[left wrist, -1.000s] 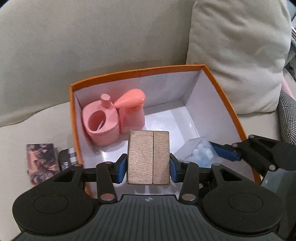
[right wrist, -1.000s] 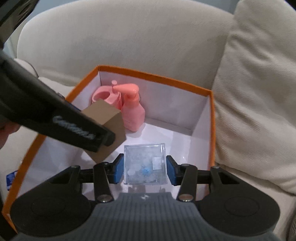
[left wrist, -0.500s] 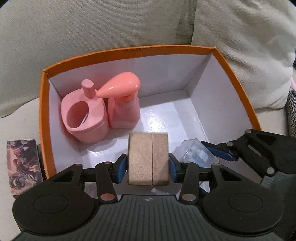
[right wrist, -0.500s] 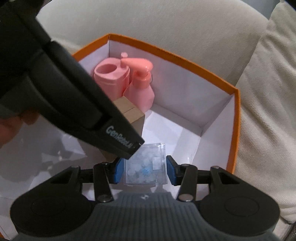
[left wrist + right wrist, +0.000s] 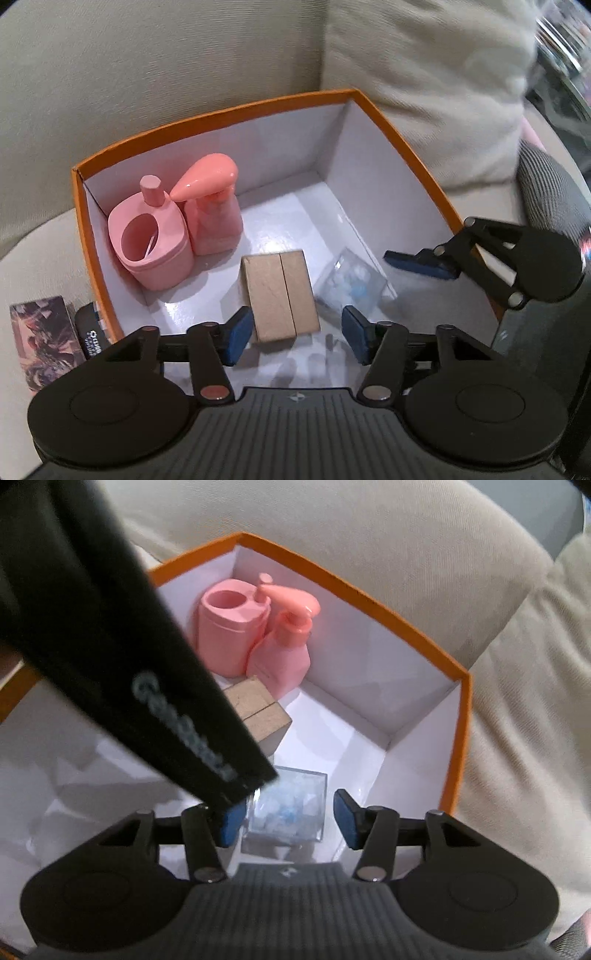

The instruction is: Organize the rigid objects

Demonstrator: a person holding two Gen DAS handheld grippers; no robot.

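We've got both tongs spread wide, gripping nothing: left tongs (image 5: 293, 338) straddle the brown block (image 5: 280, 295), right tongs (image 5: 286, 821) straddle the clear cube (image 5: 288, 805). Both sit side by side on the orange box (image 5: 221, 112) floor, near the pink containers (image 5: 173, 236), likely grouped to save space.

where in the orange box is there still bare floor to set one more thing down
Bare white floor lies along the far wall of the orange box, between the pink pump bottle and the right wall, behind the brown box and clear cube. The back-left corner is crowded by the pink holder, and both open claws crowd the near side.
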